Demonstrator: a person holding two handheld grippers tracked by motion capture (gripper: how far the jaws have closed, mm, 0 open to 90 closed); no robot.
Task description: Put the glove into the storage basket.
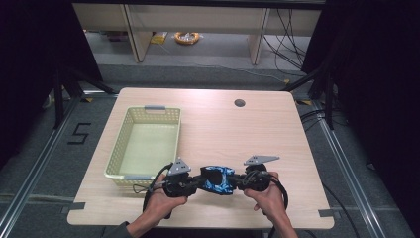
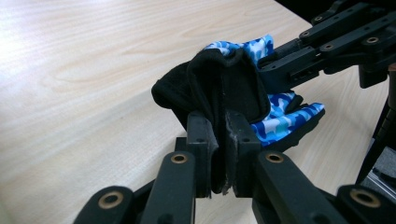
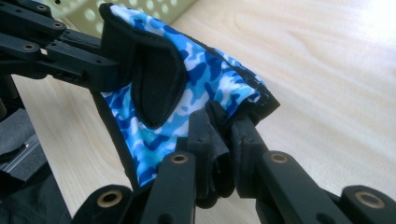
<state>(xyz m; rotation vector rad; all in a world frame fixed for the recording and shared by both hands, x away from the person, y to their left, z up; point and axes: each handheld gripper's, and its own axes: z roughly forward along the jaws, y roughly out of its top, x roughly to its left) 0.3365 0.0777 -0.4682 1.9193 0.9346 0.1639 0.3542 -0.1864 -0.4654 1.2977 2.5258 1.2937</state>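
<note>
A blue camouflage glove (image 1: 218, 179) with black trim hangs between both grippers just above the table's near edge. My left gripper (image 1: 195, 182) is shut on the glove's black cuff (image 2: 224, 93), pinching the fabric between its jaws. My right gripper (image 1: 238, 181) is shut on the opposite black-edged end of the glove (image 3: 205, 79). In the left gripper view the right gripper (image 2: 327, 42) comes in from the upper right. The right gripper view shows the left gripper (image 3: 56, 51) reaching in from the upper left.
A pale yellow-green perforated basket (image 1: 121, 144) stands on the left part of the wooden table (image 1: 257, 134); it holds nothing. A round cable hole (image 1: 239, 103) sits near the far edge. Cables trail from both grippers at the near edge.
</note>
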